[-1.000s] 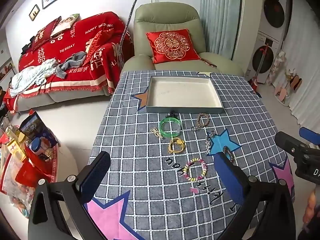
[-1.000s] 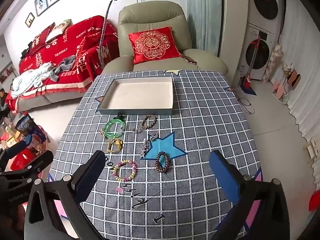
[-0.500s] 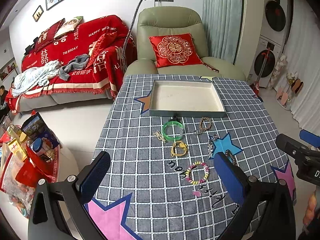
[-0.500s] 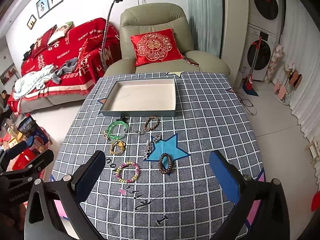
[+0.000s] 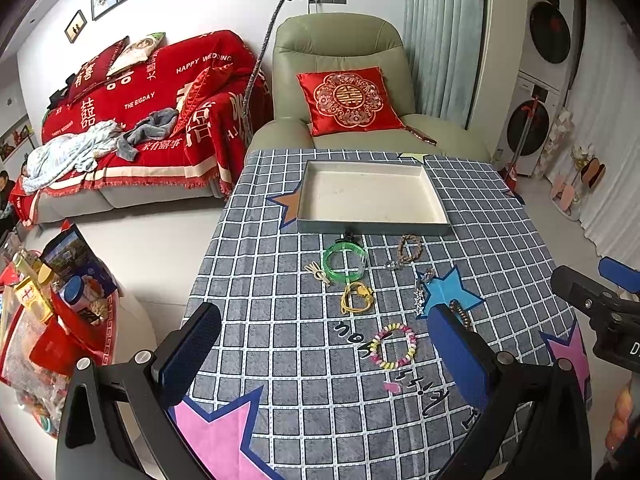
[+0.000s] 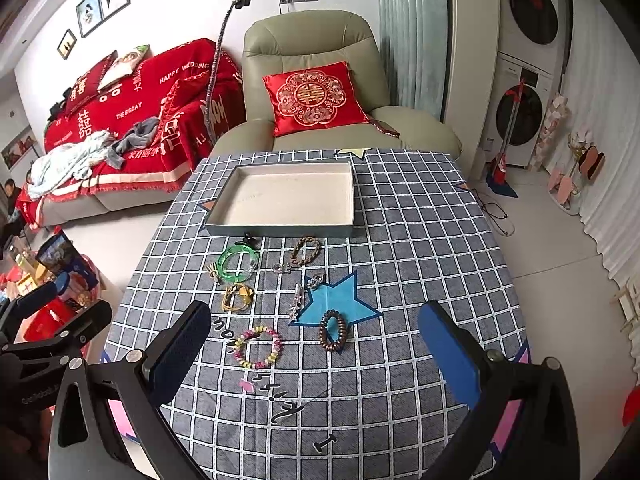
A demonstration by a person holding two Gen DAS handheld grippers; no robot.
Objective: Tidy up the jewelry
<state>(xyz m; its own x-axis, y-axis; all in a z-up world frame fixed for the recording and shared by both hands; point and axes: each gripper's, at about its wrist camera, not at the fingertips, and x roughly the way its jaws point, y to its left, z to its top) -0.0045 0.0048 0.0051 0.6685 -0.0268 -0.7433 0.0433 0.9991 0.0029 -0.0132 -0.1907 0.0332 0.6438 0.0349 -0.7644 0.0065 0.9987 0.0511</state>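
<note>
An empty grey tray [image 5: 374,227] [image 6: 280,230] lies at the far side of the checked tablecloth. In front of it several pieces are spread out: a green bangle [image 5: 344,261] [image 6: 239,262], a brown braided bracelet [image 5: 410,247] [image 6: 306,250], a yellow hair tie [image 5: 357,297] [image 6: 238,296], a silver star clip [image 5: 419,298] [image 6: 297,302], a pastel bead bracelet [image 5: 393,345] [image 6: 258,346] and a dark coil bracelet [image 6: 333,330]. My left gripper [image 5: 320,348] and right gripper [image 6: 316,350] both hover open above the near part of the table, holding nothing.
A green armchair [image 5: 344,80] with a red cushion stands behind the table. A red-covered sofa [image 5: 132,120] is at the left. Boxes and bags [image 5: 52,300] sit on the floor beside the table's left edge. Stacked washing machines [image 6: 524,80] stand at the right.
Both grippers have lifted and tilted slightly, so the table and jewelry sit a little lower in each view. No piece has moved; both stay open.
</note>
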